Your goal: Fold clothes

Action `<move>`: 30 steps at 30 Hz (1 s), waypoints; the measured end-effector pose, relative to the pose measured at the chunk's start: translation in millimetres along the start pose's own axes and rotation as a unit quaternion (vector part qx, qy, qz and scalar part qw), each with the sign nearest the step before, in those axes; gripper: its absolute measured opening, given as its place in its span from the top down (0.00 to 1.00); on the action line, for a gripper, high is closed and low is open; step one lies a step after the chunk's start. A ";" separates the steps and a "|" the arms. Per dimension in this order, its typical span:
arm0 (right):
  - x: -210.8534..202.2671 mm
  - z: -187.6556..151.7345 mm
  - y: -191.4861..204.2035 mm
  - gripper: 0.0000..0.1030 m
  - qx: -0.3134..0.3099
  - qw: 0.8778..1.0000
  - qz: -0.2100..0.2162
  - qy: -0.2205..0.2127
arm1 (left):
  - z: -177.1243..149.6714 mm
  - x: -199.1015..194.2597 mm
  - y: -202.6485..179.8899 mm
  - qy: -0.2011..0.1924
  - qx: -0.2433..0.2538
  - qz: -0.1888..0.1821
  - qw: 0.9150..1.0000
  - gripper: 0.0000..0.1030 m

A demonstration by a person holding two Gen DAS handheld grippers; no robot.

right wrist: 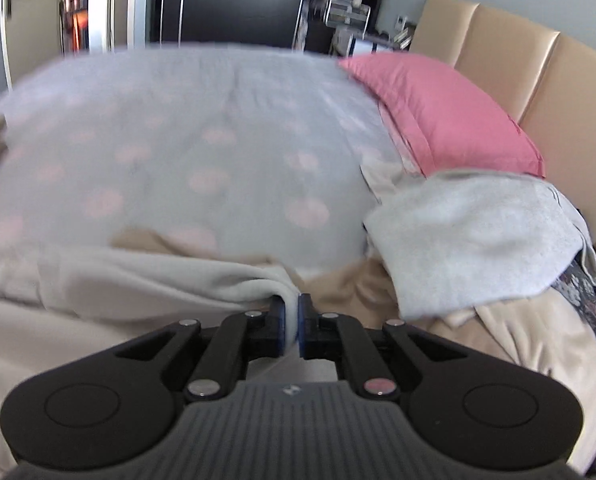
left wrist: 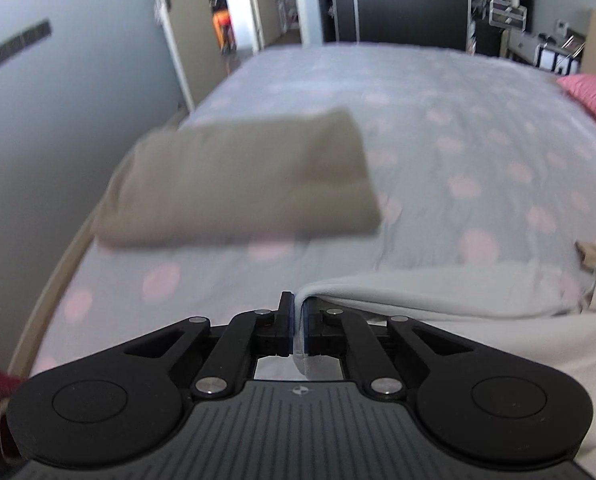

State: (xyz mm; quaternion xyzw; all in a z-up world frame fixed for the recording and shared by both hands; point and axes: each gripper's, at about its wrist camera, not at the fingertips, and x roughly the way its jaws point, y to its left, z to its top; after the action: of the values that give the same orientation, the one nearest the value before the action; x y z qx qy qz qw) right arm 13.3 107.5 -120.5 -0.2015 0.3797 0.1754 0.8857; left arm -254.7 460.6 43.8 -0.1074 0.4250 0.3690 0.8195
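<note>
A pale grey-white garment (left wrist: 438,292) hangs lifted over the bed, pinched at its top edge by both grippers. My left gripper (left wrist: 297,312) is shut on one corner of it, and the cloth runs off to the right. In the right wrist view my right gripper (right wrist: 292,316) is shut on the other corner, the same garment (right wrist: 158,276) stretching away to the left. A folded beige garment (left wrist: 242,176) lies on the bedspread beyond the left gripper. Beige cloth (right wrist: 510,336) lies crumpled under and to the right of the right gripper.
The bed has a grey spread with pink dots (left wrist: 458,140). A pink pillow (right wrist: 438,116) leans on a tan padded headboard (right wrist: 538,76). A light grey garment (right wrist: 474,240) lies heaped by the pillow. A grey wall and an open doorway (left wrist: 226,12) are at the left.
</note>
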 end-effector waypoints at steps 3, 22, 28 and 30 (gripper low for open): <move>22.8 -20.7 -9.5 0.93 -0.005 0.998 -0.025 0.052 | -28.9 25.2 9.4 0.045 -0.002 0.006 0.999 0.97; -23.7 -7.1 46.3 0.53 -0.058 0.993 0.104 -0.016 | -34.9 16.0 -59.7 0.003 0.072 -0.160 0.984 0.42; 6.3 9.9 89.2 0.45 -0.080 0.984 0.157 0.007 | -30.3 45.2 -143.5 0.003 0.141 -0.210 0.967 0.39; 20.9 14.5 96.7 0.40 -0.083 0.983 0.162 0.014 | -34.1 60.0 -164.2 0.009 0.155 -0.222 0.963 0.39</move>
State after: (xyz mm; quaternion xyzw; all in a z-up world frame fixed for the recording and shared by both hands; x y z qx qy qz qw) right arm -9.3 200.8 -148.6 -0.2126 0.4037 0.3448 0.8204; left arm -139.4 359.1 -46.4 -0.0738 0.4502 0.1066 0.8835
